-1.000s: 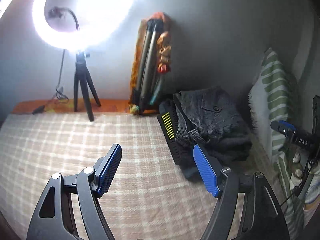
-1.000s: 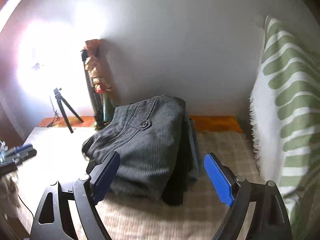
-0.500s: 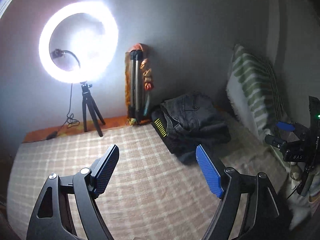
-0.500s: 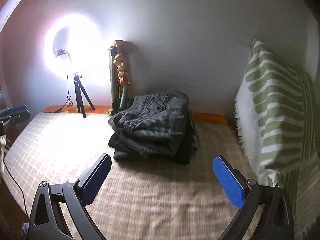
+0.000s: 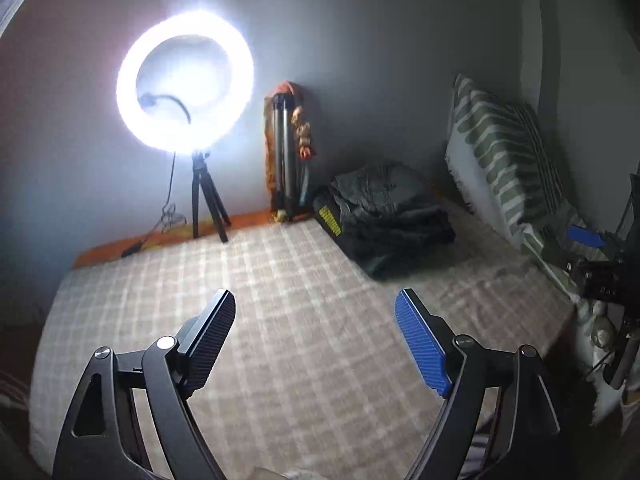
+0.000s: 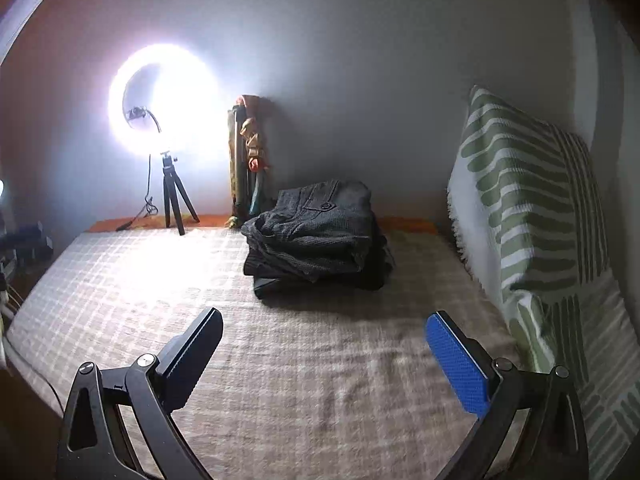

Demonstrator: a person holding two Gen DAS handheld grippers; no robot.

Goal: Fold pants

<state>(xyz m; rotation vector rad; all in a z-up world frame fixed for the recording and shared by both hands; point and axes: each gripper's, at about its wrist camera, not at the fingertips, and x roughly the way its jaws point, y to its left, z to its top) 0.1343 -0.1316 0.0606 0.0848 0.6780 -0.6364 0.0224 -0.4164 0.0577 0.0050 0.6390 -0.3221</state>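
We hold left gripper [image 5: 315, 340] and right gripper [image 6: 324, 354] fingers wide apart, empty; folded pants [image 6: 320, 232] sit stacked at 12 o'clock on the bed [image 6: 280, 360], apparently parked clear.

Left black two-finger gripper with one black ribbed pad and one blue ribbed pad [image 5: 315, 310]: jaws spread wide, nothing between them, angled downward, touching nothing. Right black two-finger gripper with the same black and blue pads [image 6: 324, 330]: jaws at full spread, empty, also angled downward and clear of any surface. In the left wrist view the right gripper's blue pad shows at the far right edge.
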